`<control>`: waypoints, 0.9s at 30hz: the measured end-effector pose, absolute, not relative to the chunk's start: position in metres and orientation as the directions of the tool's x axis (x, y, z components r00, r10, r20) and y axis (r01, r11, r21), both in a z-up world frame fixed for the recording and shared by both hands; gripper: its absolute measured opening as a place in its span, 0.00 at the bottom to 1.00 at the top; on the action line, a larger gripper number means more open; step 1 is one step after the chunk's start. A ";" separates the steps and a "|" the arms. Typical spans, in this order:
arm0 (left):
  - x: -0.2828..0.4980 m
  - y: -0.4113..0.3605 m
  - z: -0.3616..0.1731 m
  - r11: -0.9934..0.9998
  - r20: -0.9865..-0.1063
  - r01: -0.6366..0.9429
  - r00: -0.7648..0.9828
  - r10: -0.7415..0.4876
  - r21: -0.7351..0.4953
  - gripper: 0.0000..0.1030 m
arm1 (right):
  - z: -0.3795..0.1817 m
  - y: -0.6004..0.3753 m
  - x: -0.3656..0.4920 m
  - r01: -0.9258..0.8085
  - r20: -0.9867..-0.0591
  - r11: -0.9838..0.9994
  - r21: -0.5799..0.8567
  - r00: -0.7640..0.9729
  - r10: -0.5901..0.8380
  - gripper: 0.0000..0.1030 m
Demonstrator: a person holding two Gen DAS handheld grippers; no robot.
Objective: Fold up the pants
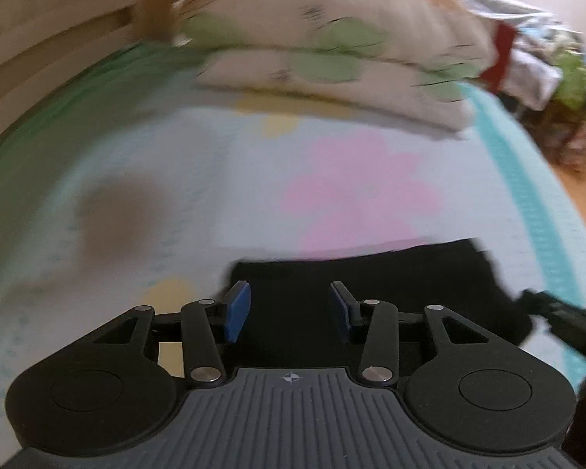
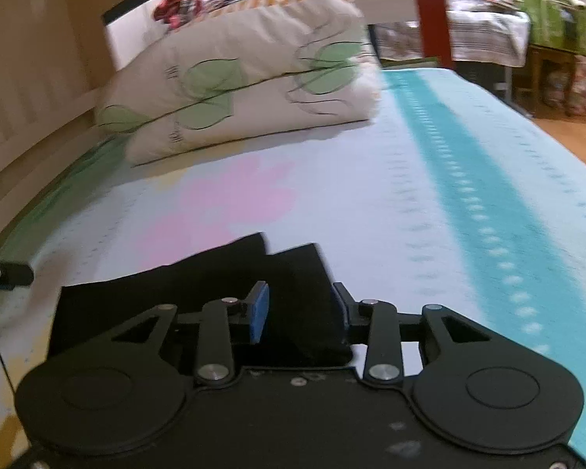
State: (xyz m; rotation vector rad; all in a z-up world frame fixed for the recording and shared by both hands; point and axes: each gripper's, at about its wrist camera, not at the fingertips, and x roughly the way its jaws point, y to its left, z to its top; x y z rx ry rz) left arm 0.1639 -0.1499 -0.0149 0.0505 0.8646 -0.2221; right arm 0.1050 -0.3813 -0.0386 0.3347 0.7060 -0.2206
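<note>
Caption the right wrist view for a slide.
Open right gripper over folded black pants on a pastel bedsheet, folded duvet behind.

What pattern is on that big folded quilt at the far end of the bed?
The quilt is cream with green leaves on thin dark stems, clearest in the right wrist view.

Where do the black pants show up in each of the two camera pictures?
Left wrist view: the black pants lie low in the middle, just beyond the pads of the left hand-held gripper.
Right wrist view: the pants lie low, left of centre, one end between the open jaws of the right hand-held gripper.
Shared landmark: the leaf-patterned pillow.
</note>
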 end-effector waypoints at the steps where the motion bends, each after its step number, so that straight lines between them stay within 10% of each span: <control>1: 0.167 -0.141 -0.019 0.980 -0.770 0.197 0.618 -0.158 -0.043 0.42 | -0.040 -0.380 0.109 0.294 -0.669 0.929 0.226 0.740 -0.072 0.41; 22: 0.185 -0.103 -0.088 0.980 -0.861 0.163 0.476 -0.177 -0.112 0.42 | -0.089 -0.389 0.154 0.224 -0.744 0.939 0.260 0.666 0.047 0.56; 27: 0.186 -0.101 -0.086 0.983 -0.857 0.151 0.488 -0.165 -0.104 0.42 | -0.081 -0.381 0.146 0.192 -0.713 0.952 0.240 0.700 0.039 0.18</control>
